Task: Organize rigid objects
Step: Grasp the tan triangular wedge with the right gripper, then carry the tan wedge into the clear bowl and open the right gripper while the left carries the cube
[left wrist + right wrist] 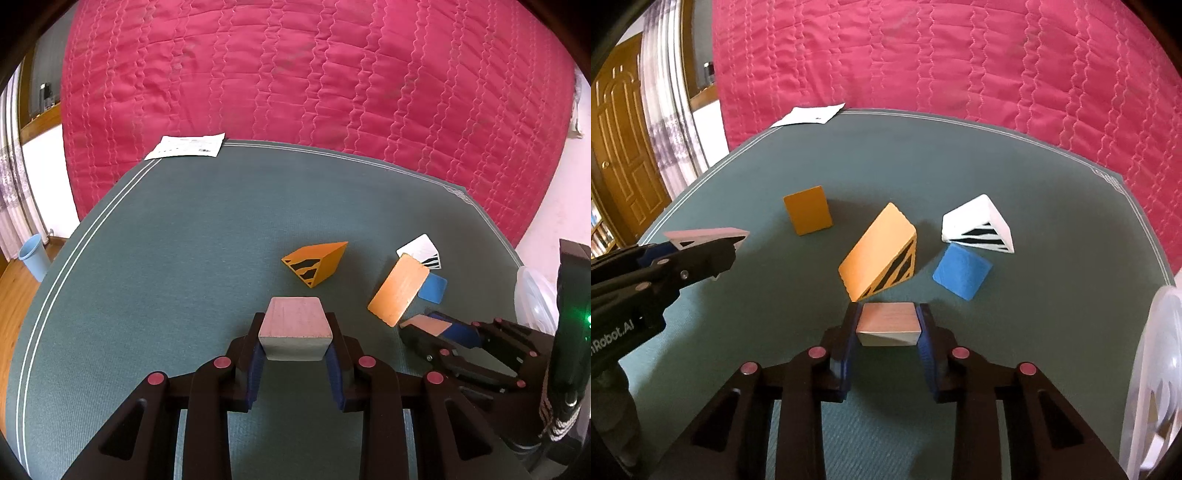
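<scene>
Over a green mat (pixel 166 258) on a pink quilted bed (pixel 314 74), the left gripper (pixel 295 332) jaws pinch a pale pink block (pixel 294 325), while the right gripper (pixel 888 325) jaws pinch a small pink wedge (pixel 888 319) beside a striped orange wedge (pixel 875 251).

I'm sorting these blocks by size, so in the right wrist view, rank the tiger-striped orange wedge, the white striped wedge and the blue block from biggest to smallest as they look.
1. tiger-striped orange wedge
2. white striped wedge
3. blue block

The white wedge sits farther from the camera, so its true size is unsure.
</scene>
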